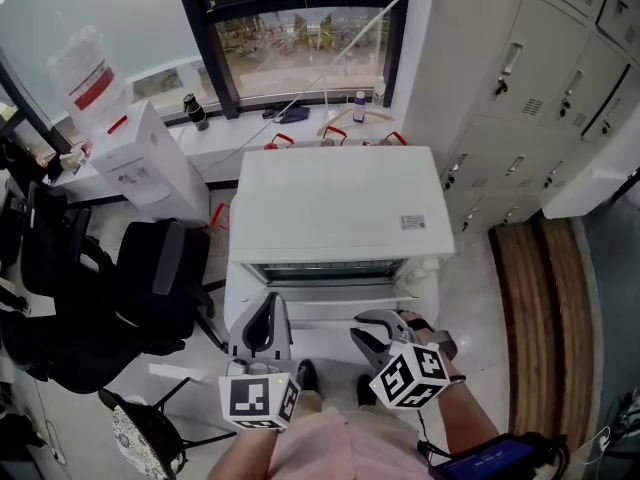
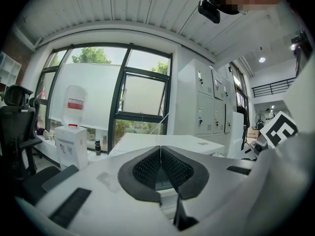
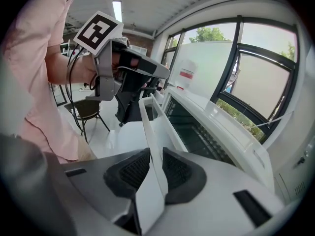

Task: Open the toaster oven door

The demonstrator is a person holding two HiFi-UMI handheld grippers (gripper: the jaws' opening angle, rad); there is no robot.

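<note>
A white toaster oven [image 1: 330, 203] stands right in front of me, under the window. Its glass door [image 1: 325, 269] leans out a little at the top, and the rack shows through it. My right gripper [image 1: 372, 326] is shut on the door's white handle bar [image 3: 147, 117], which runs between the black pads [image 3: 178, 170] of that right gripper [image 3: 153, 157]. My left gripper [image 1: 266, 318] hangs beside the handle's left end, shut with nothing in it [image 2: 160, 149]. From the left gripper view only the oven's top [image 2: 167, 140] shows beyond the jaws.
A water dispenser [image 1: 150, 168] and a black office chair [image 1: 150, 288] stand to the left. Grey lockers [image 1: 540, 88] line the right, with a wooden bench [image 1: 545, 308] below them. Bottles [image 1: 195, 111] sit on the window sill. A small chair [image 1: 140, 433] is at lower left.
</note>
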